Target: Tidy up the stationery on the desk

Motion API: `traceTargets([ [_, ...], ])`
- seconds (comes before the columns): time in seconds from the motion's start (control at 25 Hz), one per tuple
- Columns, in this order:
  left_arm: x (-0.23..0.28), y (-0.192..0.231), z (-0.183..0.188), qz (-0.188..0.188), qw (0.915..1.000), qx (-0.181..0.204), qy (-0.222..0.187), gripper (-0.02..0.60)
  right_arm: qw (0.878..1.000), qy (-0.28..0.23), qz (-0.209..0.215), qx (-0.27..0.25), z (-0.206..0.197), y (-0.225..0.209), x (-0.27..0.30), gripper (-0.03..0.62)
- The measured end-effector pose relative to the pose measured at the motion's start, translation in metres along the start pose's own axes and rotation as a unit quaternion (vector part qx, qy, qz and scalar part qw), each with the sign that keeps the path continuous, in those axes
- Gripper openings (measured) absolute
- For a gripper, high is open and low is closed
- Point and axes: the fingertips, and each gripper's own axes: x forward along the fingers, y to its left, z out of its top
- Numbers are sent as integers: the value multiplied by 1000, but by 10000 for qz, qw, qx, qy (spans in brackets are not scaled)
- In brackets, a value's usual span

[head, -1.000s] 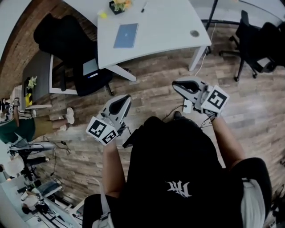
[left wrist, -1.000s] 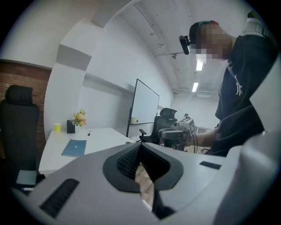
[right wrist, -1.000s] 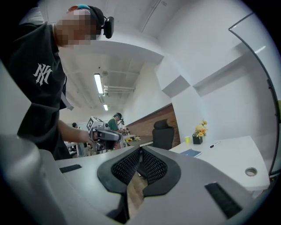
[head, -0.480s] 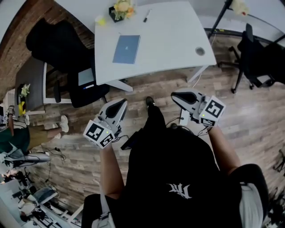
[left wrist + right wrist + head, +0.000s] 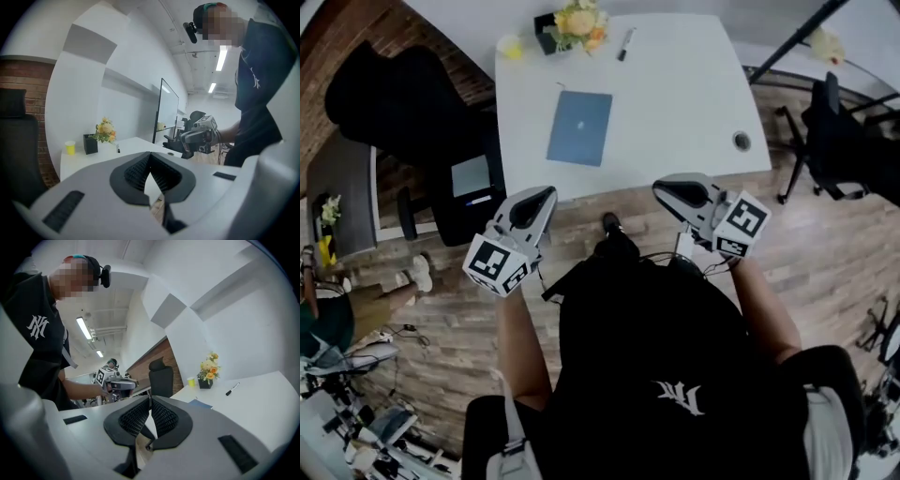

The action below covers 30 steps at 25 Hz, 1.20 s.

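A white desk carries a blue notebook, a black marker, a black pot of flowers and a yellow cup. My left gripper hangs at the desk's near edge, just below the notebook, shut and empty. My right gripper is level with it to the right, also shut with nothing held. In the left gripper view the jaws meet, with the flowers and the marker far beyond. The right gripper view shows closed jaws, the marker and the notebook.
A black office chair stands at the desk's left with a low stand beside it. Another black chair is at the right. A round cable grommet sits near the desk's right corner. The floor is wood planks.
The person has walked up to the desk, so it now sits nearer in the head view. Both grippers have moved forward to its near edge, still shut.
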Motion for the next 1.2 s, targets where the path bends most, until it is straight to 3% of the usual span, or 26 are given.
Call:
traceTargets([
  [0.2, 20, 40, 1, -254, 9989, -369, -102, -3, 9998, 99, -100, 146, 10, -25, 35, 38],
  [0.32, 34, 57, 7, -367, 9986, -363, -66, -3, 9996, 87, -191, 171, 12, -46, 48, 38],
  [0.8, 51, 91, -5, -270, 9975, -641, 111, -3, 9990, 229, -359, 139, 24, -86, 69, 38],
  [1.04, 82, 101, -13, -236, 9946, -975, 251, -3, 9980, 355, 47, 518, 12, -102, 68, 38],
  [1.2, 106, 104, -13, 26, 9949, -889, 483, -3, 9963, 396, 241, 730, 6, -118, 59, 38],
])
